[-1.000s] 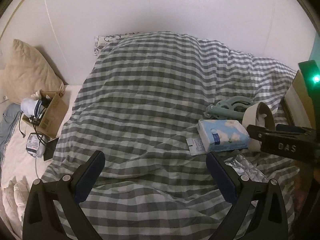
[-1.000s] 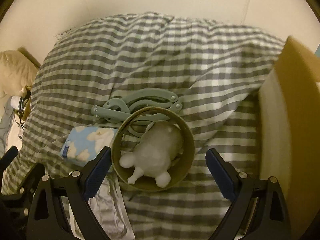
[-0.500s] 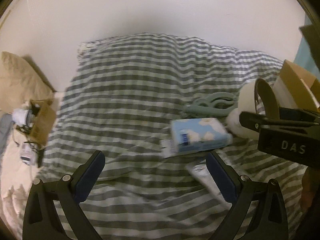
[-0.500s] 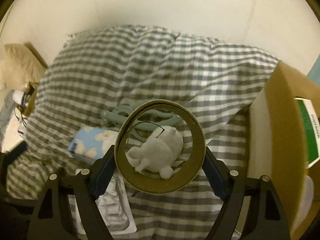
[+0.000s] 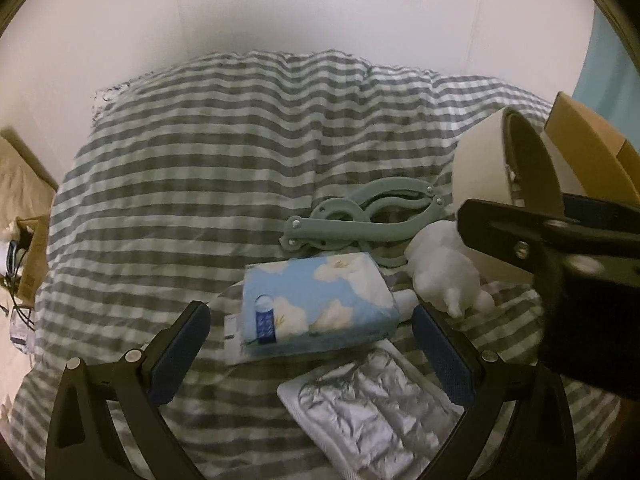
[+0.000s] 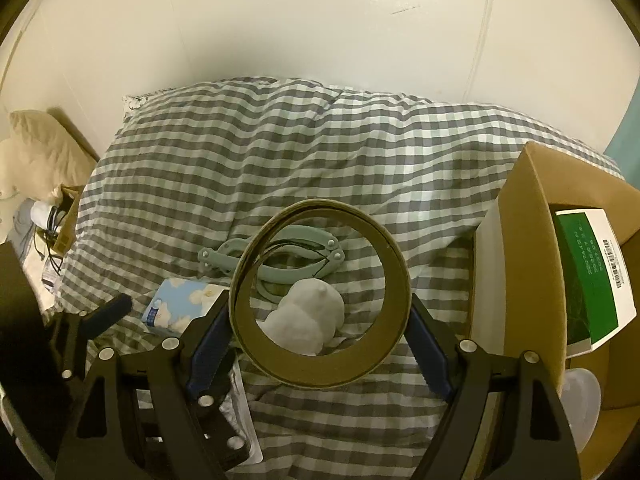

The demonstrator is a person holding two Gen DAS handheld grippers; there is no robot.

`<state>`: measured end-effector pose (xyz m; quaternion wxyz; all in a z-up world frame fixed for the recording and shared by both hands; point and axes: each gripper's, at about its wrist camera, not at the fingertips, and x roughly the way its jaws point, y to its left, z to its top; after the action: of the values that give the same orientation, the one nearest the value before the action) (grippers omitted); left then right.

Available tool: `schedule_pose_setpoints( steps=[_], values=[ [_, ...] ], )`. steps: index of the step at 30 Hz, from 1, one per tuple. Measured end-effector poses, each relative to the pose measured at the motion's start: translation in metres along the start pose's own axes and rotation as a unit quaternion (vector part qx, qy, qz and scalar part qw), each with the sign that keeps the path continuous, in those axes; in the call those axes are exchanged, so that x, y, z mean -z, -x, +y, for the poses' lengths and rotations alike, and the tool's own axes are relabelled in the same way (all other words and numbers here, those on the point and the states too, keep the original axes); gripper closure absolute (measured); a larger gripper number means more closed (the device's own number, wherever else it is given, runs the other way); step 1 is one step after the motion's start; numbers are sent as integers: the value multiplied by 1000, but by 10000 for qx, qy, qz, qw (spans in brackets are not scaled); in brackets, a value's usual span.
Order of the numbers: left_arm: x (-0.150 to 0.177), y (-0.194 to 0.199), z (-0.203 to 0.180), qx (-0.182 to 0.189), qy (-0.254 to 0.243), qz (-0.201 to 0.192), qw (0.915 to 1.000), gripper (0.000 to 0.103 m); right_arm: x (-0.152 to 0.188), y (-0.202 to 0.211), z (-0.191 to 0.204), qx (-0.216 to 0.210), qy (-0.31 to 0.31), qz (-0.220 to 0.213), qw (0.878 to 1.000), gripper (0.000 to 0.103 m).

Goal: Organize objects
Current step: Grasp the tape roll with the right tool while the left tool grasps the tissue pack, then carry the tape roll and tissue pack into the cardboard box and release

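Note:
My right gripper (image 6: 320,340) is shut on a wide cardboard tape ring (image 6: 384,368) and holds it upright above the checked duvet; the ring also shows in the left wrist view (image 5: 484,176). Below it lie a white plush toy (image 6: 308,320) (image 5: 444,272), a grey-green folding hanger (image 6: 280,256) (image 5: 360,220) and a blue tissue pack with clouds (image 5: 316,300) (image 6: 180,304). My left gripper (image 5: 312,340) is open just in front of the tissue pack, with a silver foil blister sheet (image 5: 372,412) between its fingers.
An open cardboard box (image 6: 536,240) stands at the right and holds a green and white carton (image 6: 592,276). A beige pillow (image 6: 44,148) and a small box with cables (image 6: 60,224) lie at the left. A white wall is behind the bed.
My right gripper closed on the tape ring and lifted it off the plush toy. My left gripper moved forward and right, up to the tissue pack.

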<state>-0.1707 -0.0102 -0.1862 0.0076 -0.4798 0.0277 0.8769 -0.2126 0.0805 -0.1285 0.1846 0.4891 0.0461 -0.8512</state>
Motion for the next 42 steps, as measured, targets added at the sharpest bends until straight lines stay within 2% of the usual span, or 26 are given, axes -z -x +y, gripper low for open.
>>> schedule_pose_setpoints(
  steps=[2,5,9,14,18,23,29,33,38,42],
  values=[
    [-1,-5,1,47,34,59,10000,3,0,-2,0,-5,-2,12,10000,22],
    [1,-4,7,277,147,85,9995,23,1,-3,0,-11,12,25,10000,22],
    [2,5,7,266,101,60,9996,25,2,0,1,-20,14,47,10000,22],
    [3,36,8,164,58,-101,9998,25,1,20,5,-44,63,-47,10000,22],
    [-7,76,10,107,133,-376,9991,25,-3,61,8,-41,130,-290,9995,22],
    [-13,144,1,82,109,-877,9961,25,-8,133,5,25,155,-761,9970,22],
    [-22,221,-23,77,-1,-1460,9893,25,-2,226,-5,162,180,-1326,9909,22],
    [-24,265,-48,164,-174,-1828,9829,25,13,284,-18,411,277,-1652,9850,22],
    [-25,295,-75,413,-299,-2066,9771,25,28,327,-41,559,315,-1822,9812,22],
    [-29,301,-106,498,-500,-2130,9745,25,28,340,-59,731,343,-1872,9790,22]
  ],
)
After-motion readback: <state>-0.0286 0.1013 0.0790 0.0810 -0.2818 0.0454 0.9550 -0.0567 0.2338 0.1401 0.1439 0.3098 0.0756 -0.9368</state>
